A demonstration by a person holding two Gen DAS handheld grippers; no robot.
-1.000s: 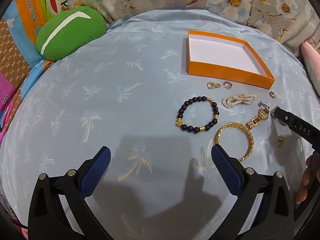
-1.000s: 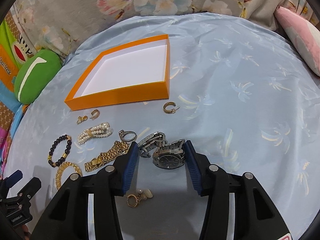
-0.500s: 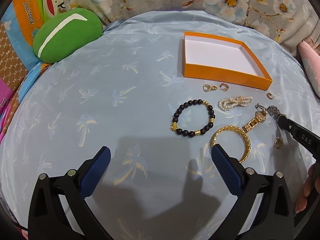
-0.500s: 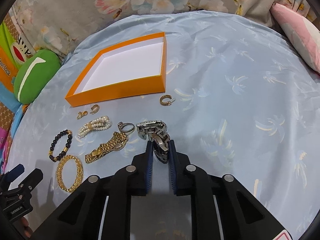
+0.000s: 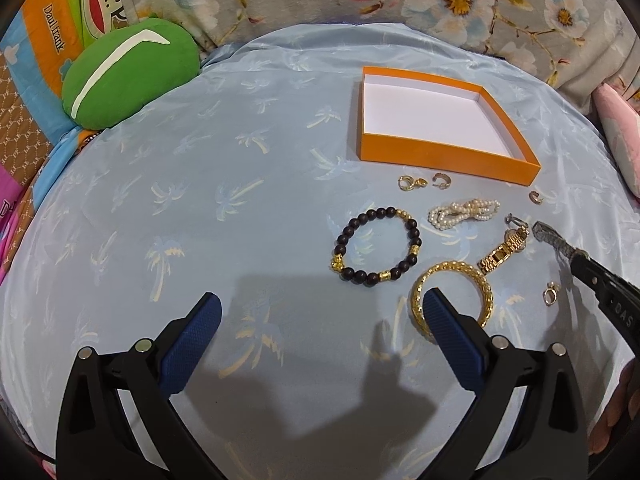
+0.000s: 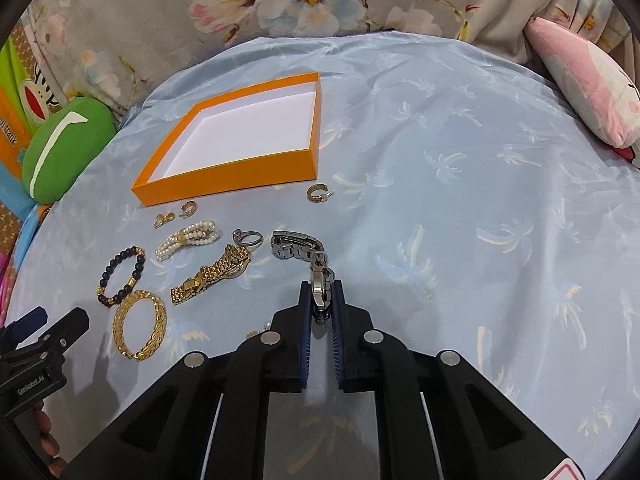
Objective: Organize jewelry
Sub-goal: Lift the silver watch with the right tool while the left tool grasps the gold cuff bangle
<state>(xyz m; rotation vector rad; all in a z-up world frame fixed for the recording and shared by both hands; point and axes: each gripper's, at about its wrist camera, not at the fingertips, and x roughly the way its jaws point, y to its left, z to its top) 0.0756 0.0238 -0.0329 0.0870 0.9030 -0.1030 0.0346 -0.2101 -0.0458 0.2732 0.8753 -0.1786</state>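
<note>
The right claw (image 6: 321, 300) is clamped on the silver watch (image 6: 308, 252), whose band trails on the blue cloth; whether it is clear of the cloth is hard to judge. Next it must carry to the empty orange box (image 6: 240, 136). The left claw (image 5: 320, 320) hangs wide open, holding nothing.

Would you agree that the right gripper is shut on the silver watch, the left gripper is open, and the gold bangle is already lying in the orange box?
Not quite: the gold bangle is not in the orange box, which holds nothing. It lies on the blue cloth, as the right wrist view shows. The right gripper is indeed shut on the silver watch, and the left gripper is open.
</note>
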